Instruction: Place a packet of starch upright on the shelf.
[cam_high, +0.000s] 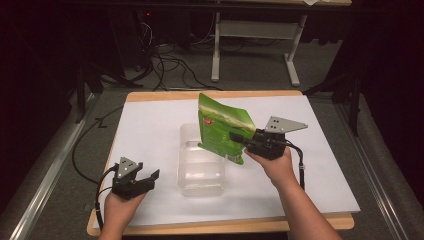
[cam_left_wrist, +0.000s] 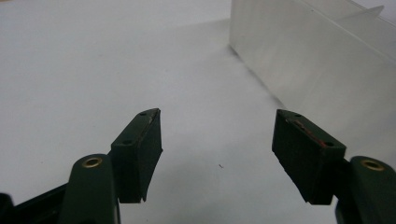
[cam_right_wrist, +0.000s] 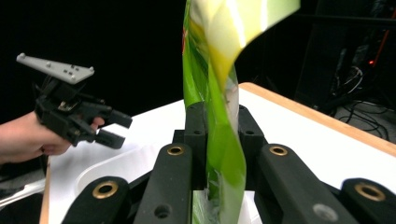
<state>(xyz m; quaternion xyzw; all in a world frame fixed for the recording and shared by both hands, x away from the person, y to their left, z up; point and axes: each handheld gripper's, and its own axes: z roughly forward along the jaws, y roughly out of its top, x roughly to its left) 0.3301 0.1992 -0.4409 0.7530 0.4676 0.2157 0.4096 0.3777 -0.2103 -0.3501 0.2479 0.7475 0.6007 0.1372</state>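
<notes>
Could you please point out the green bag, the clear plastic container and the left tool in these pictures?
green bag (cam_high: 220, 125): high view, on its printed front face.
clear plastic container (cam_high: 201, 186): high view, on its near wall.
left tool (cam_high: 148, 179): high view, between its open tips.

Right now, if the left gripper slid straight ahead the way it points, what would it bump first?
Probably nothing soon: the open left gripper faces bare white tabletop. The clear container sits just right of its line, so it might graze that wall.
</notes>
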